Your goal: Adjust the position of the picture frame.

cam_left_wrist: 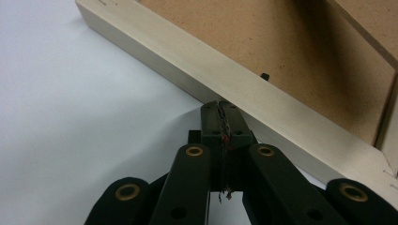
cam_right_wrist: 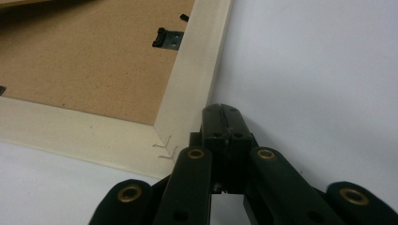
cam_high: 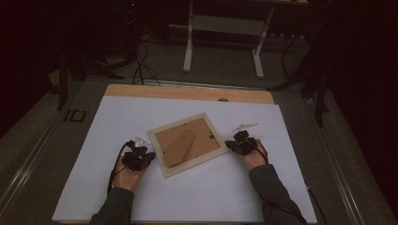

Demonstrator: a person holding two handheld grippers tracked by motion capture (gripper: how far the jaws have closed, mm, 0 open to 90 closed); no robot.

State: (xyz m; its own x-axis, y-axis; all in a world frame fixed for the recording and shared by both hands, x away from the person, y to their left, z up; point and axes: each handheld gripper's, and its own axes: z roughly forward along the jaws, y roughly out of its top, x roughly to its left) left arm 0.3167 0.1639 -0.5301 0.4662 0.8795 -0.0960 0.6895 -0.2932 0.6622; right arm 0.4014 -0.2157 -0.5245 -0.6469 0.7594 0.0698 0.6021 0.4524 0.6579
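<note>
On the white table (cam_high: 211, 187), a frame (cam_high: 187, 143) is flanked by the left gripper (cam_high: 143, 157) and right gripper (cam_high: 233, 144), jaws closed together, empty.

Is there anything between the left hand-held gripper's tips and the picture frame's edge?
Nothing. In the left gripper view the left hand-held gripper, jaws closed, has its tips right at the wooden side of the picture frame; white table lies beside it.

Pale matt wood frame (cam_high: 187, 144), brown rough fibreboard backing (cam_high: 185, 142).
</note>
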